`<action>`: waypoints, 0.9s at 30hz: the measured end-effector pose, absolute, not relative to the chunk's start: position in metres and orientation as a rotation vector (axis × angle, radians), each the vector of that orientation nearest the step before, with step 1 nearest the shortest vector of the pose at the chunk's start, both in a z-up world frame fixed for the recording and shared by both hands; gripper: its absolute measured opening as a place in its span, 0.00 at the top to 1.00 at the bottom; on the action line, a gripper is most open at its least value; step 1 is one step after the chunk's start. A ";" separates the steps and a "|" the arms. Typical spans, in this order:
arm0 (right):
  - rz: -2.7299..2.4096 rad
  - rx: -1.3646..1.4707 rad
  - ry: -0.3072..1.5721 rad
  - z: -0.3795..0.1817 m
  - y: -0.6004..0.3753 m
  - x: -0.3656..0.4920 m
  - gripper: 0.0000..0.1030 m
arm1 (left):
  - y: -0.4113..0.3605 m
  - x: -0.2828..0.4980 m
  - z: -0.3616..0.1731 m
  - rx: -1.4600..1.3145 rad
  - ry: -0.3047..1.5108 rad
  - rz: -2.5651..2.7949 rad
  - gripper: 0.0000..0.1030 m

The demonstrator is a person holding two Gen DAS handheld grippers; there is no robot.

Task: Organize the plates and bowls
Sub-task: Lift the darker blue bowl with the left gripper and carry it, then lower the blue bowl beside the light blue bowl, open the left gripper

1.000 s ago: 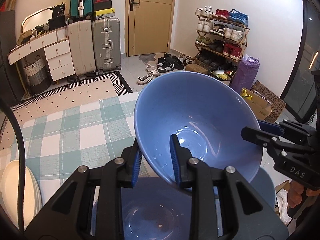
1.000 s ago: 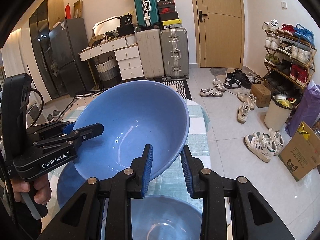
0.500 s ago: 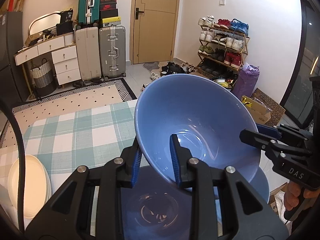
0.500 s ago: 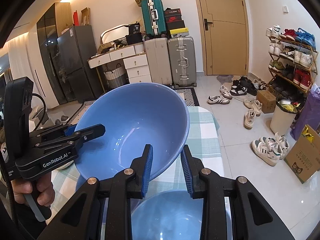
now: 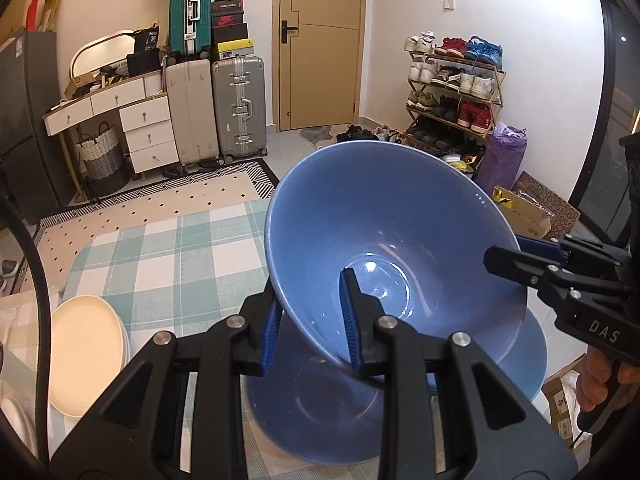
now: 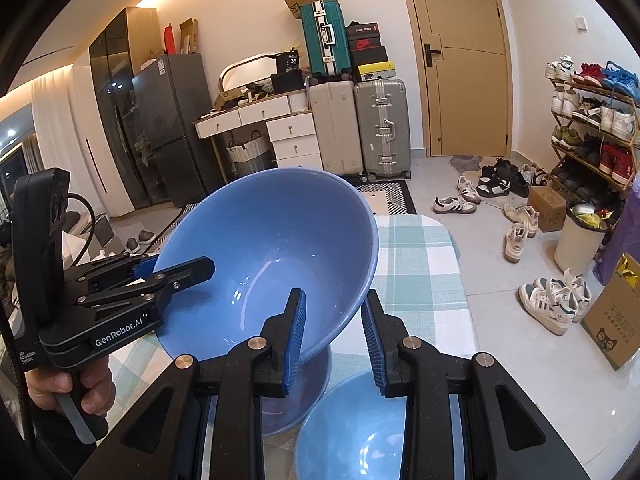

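A large blue bowl (image 5: 384, 232) hangs tilted above the table, its opening facing me. My left gripper (image 5: 310, 316) is shut on its near rim, one pad inside and one outside. My right gripper (image 6: 334, 320) is shut on the rim at the bowl's (image 6: 272, 248) other side. Each gripper also shows in the other's view, the right gripper (image 5: 520, 254) at the right and the left gripper (image 6: 188, 270) at the left. Under the bowl a dark blue plate (image 5: 320, 412) lies on the checked cloth. A lighter blue bowl (image 6: 360, 432) sits beside that plate (image 6: 286, 412).
A stack of cream plates (image 5: 88, 352) rests at the left of the green-and-white checked table (image 5: 168, 256). The table's right edge (image 6: 460, 280) drops to a tiled floor strewn with shoes (image 6: 554, 304). Suitcases (image 5: 236, 108) and white drawers (image 5: 148, 132) line the far wall.
Both grippers have carried the bowl up and back over the table. More of the blue plate beneath it and more of the cream plates at the left now show.
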State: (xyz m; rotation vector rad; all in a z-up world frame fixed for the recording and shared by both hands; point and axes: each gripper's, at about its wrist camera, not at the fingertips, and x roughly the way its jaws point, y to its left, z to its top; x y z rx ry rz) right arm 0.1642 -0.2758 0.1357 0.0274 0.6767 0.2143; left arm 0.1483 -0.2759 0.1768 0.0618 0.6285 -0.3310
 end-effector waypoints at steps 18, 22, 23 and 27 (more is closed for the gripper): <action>0.269 0.019 0.732 0.101 -0.248 0.149 0.71 | -0.249 0.126 0.143 0.055 0.674 -0.287 0.77; 0.270 0.018 0.748 0.093 -0.245 0.148 0.71 | -0.248 0.131 0.132 0.060 0.689 -0.285 0.77; 0.270 0.017 0.751 0.092 -0.247 0.148 0.71 | -0.247 0.133 0.127 0.062 0.693 -0.282 0.77; 0.272 0.012 0.772 0.083 -0.245 0.149 0.71 | -0.245 0.139 0.110 0.064 0.714 -0.277 0.77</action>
